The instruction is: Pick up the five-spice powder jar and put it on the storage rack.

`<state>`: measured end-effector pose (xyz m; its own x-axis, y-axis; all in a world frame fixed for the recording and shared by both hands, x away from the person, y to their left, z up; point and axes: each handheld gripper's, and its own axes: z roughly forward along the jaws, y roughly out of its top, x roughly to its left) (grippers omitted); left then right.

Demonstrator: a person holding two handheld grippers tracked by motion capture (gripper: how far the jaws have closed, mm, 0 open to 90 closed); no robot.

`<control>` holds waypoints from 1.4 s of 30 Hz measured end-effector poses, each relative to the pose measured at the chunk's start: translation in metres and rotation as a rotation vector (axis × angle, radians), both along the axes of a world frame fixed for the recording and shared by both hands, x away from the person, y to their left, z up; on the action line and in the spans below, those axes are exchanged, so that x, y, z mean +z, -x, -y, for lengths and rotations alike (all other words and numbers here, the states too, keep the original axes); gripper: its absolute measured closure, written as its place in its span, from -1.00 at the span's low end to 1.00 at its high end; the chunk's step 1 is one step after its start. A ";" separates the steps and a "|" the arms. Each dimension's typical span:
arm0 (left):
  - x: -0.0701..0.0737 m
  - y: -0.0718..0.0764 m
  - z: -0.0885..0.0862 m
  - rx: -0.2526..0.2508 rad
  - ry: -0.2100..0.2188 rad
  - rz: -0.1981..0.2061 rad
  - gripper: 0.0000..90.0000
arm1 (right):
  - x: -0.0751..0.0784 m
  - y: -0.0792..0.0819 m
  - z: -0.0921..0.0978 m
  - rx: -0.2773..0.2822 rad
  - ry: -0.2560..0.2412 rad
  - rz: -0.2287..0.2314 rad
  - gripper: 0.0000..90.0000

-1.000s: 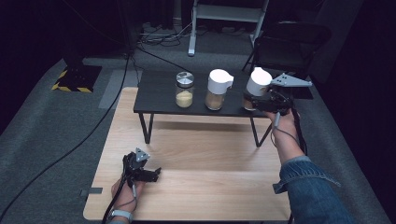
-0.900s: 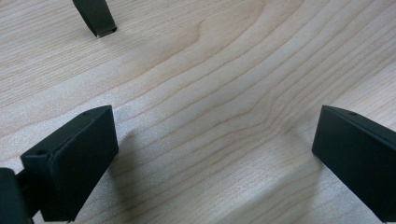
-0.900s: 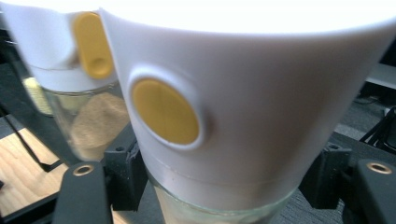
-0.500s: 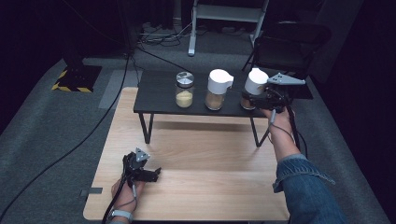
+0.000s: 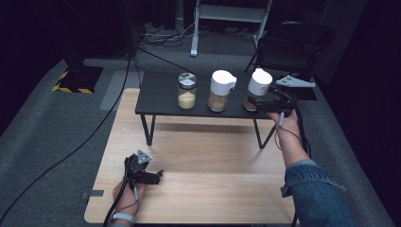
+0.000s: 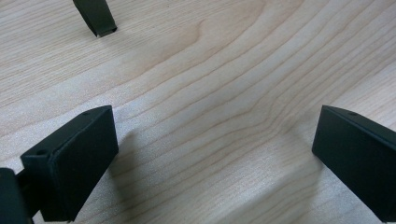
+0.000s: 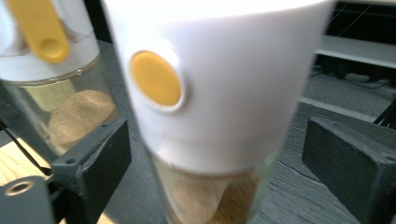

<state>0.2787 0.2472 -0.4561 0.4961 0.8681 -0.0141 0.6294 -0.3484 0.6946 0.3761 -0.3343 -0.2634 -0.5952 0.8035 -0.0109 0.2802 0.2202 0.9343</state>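
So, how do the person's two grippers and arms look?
Both grippers, left and right, are black with two blocky rectangular jaws and carry a grey three-cornered plate on top. A dark cable trails from each along the forearm. The right arm wears a blue denim sleeve; the left wrist has a light band.

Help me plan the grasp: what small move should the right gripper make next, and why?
Probably close the right gripper on the white-lidded jar. Its jaws are open with the jar between them, gaps on both sides, and the jar stands on the dark shelf. The left gripper rests open on the wooden table.
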 end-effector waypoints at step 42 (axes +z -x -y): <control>0.000 -0.001 0.001 0.006 0.001 0.001 -0.99 | -0.085 0.106 0.053 0.006 0.082 0.014 -0.85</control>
